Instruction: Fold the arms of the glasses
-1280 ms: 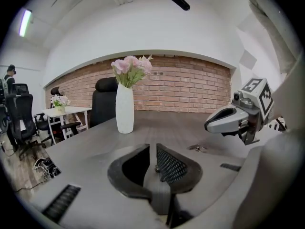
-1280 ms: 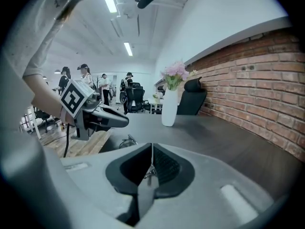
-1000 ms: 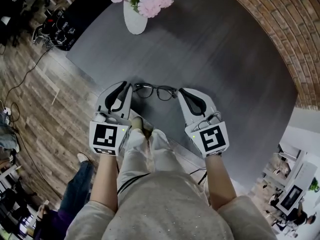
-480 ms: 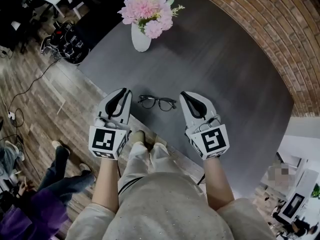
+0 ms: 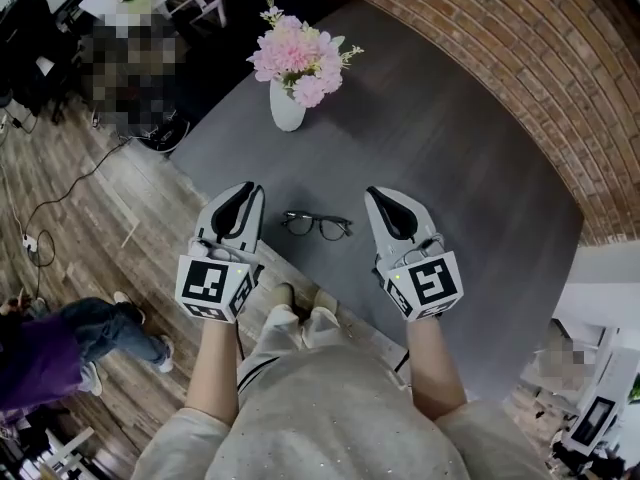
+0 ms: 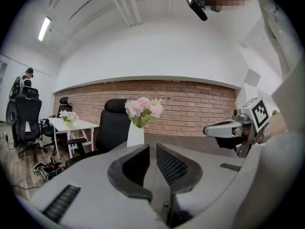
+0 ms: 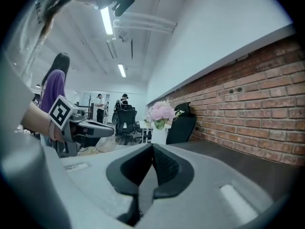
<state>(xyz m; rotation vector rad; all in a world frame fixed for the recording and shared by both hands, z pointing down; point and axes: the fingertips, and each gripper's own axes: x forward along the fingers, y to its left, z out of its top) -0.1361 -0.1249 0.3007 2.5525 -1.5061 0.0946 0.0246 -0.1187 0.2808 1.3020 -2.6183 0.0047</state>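
Surface: a dark grey surface [image 5: 470, 168] runs along a red brick wall [image 5: 520, 58], with wood floor [image 5: 80, 208] to the left; a white vase [image 5: 287, 108] of pink flowers [image 5: 298, 53] stands at the far side
Glasses, head view: the dark-framed glasses [image 5: 317, 225] lie flat near the front edge of the surface, between the two grippers and apart from both; no arm sticks out, so both look folded in, though they are too small to be sure
Grippers, head view: the left gripper [image 5: 247, 196] and right gripper [image 5: 385, 200] flank the glasses and touch nothing
Left gripper view: jaws a narrow gap apart with nothing between them; it looks level across the surface at the vase and a black office chair [image 6: 112, 123]; the glasses are not in view
Right gripper view: jaws clenched together, empty; it looks along the brick wall toward the flowers; the glasses are not in view
Step in hand: probably a check that the fold is finished
Doing it well: if an arm is loose, steady the frame at its hinge with one gripper and nudge the arm's tip inward with the other; push gently so the glasses do not slide off the front edge
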